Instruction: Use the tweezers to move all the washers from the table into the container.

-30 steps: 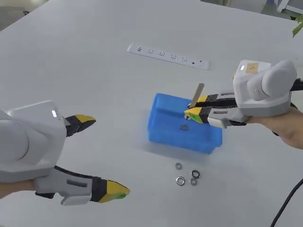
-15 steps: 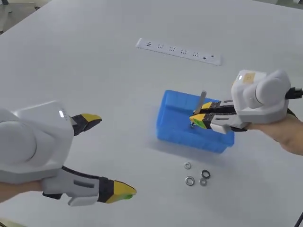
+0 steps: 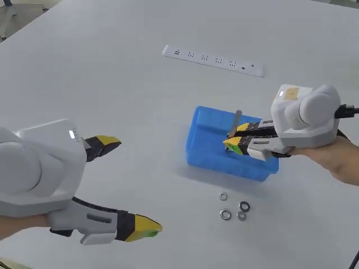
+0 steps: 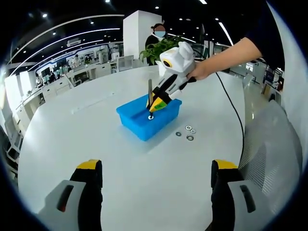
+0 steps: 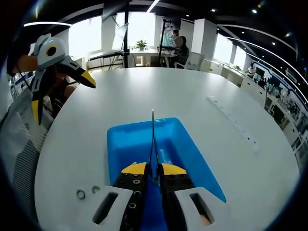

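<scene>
Where tweezers (image 3: pixel 236 120) reach into bin (image 3: pixel 205 145): right gripper (image 3: pixel 231 140) clenches them.
Left gripper (image 3: pixel 134 185): released, apart from bin.
Washers (image 3: pixel 225 213): near bin.

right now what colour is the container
Bright blue. The container shows best in the head view.

Both grippers share one build: a rounded white moulded housing, black jaws, and yellow tips edged in green. The left gripper (image 3: pixel 134 185) carries a small lit indicator (image 3: pixel 72 134) on its housing, at nine o'clock in the head view. The right gripper (image 3: pixel 230 143) bears a tan sticker (image 3: pixel 291 94) on top, and a black cable (image 3: pixel 348 111) leaves its rear at three o'clock. In the right gripper view, small screws (image 5: pixel 136 182) dot its black jaws. A dark sleeve (image 4: pixel 272 24) shows at one o'clock in the left gripper view.
</scene>
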Demonstrator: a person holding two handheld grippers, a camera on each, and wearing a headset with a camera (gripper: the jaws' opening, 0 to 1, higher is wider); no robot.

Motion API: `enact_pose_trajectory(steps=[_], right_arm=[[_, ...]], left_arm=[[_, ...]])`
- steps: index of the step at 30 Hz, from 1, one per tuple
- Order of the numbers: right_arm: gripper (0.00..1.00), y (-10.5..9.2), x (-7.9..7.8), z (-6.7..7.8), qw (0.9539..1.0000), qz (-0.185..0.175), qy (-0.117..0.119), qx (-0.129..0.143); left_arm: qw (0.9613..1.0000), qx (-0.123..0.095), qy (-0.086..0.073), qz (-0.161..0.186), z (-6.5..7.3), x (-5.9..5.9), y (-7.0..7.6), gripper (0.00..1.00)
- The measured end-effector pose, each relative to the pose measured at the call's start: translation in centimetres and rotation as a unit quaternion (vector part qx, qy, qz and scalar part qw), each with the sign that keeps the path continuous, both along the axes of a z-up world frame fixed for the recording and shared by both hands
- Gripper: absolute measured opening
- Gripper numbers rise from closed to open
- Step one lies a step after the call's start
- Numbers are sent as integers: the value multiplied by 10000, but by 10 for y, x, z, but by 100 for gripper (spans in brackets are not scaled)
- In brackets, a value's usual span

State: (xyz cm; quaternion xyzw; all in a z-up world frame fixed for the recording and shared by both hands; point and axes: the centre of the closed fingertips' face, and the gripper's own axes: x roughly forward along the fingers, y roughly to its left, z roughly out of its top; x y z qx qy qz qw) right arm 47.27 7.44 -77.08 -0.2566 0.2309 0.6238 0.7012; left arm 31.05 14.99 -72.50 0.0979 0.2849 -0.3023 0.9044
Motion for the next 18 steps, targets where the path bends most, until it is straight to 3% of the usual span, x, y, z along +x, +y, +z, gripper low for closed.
enact_pose_trajectory(steps=[12, 18], right_arm=[[11, -3, -3, 4, 10000, -19, -62, -36], [11, -1, -8, 12, 10000, 31, -72, 17]], left_arm=[[10000, -6, -26, 12, 3, 0, 3, 99], [9999, -108, -103, -39, 9, 16, -1, 99]])
